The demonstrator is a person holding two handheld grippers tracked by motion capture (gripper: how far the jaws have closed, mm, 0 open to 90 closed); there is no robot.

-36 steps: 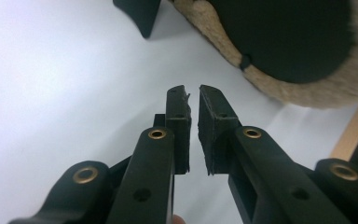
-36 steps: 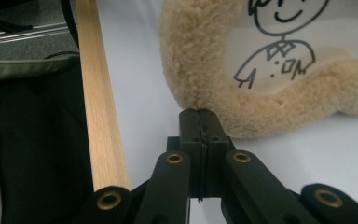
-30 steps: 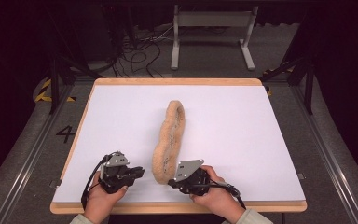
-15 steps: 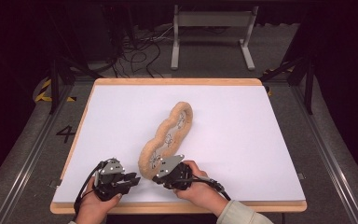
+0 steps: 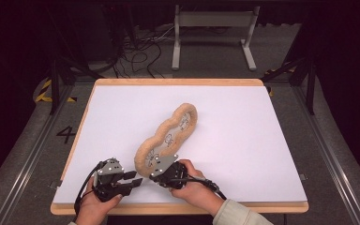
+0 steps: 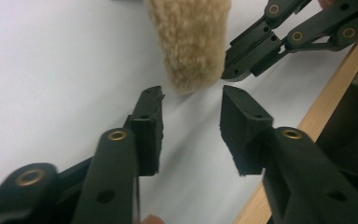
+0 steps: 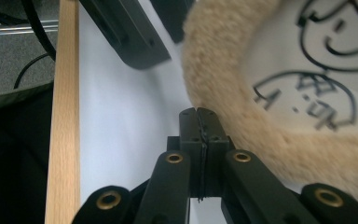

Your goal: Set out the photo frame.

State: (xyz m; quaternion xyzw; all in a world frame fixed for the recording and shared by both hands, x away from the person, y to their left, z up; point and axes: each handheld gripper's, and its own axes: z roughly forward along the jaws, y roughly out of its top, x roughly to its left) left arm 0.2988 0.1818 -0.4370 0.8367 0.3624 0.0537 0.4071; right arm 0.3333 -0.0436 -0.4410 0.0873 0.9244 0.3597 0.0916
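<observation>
Looks soft, light and floppy: a long fleecy insole point(image 5: 168, 138) with a woolly tan rim and a white printed face with cartoon drawings, lying diagonally across the white tabletop point(image 5: 243, 140), its near end just ahead of both hands. Likely to bend and sag if lifted by one end; unlikely to slip, given the fuzzy pile, and not fragile. Best taken at the thick woolly rim, where the pile gives the jaws something to bite, rather than on the flat printed face.

Right gripper point(image 7: 198, 116) clenched, jaws pressed fully together, tip touching or just under the fleecy edge of the near end; whether any pile is pinched between them cannot be told from the right gripper view. In the high view, right gripper point(image 5: 161, 167) sits against the near end.

Left gripper point(image 6: 191, 109) released, jaws spread wide, the rounded fuzzy end just ahead of the gap, near but apart. Seen from above, left gripper point(image 5: 132, 180) just beside the near end, to its left.
</observation>
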